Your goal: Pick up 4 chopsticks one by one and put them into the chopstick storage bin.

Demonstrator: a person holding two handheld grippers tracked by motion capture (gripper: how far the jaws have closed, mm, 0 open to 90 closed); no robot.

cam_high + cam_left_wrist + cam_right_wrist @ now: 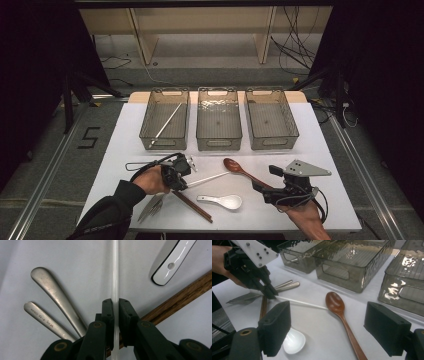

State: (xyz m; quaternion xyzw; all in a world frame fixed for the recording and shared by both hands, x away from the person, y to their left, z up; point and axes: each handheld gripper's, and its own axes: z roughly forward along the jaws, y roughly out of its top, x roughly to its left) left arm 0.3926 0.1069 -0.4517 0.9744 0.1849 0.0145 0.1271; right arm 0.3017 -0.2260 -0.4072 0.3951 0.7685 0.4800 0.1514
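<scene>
One white chopstick (pixel 115 272) lengthwise between left claw (pixel 115 305) jaws, tip toward brown spoon (pixel 336 303).

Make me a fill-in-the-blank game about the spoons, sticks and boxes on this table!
1. The left gripper is shut on a thin ____ chopstick.
2. Behind the cutlery stand ____ clear bins, and the left bin has a chopstick in it.
3. The jaws of the right gripper are ____, with nothing between them.
4. The wooden spoon is the colour ____.

Missing words: white; three; open; brown
</scene>
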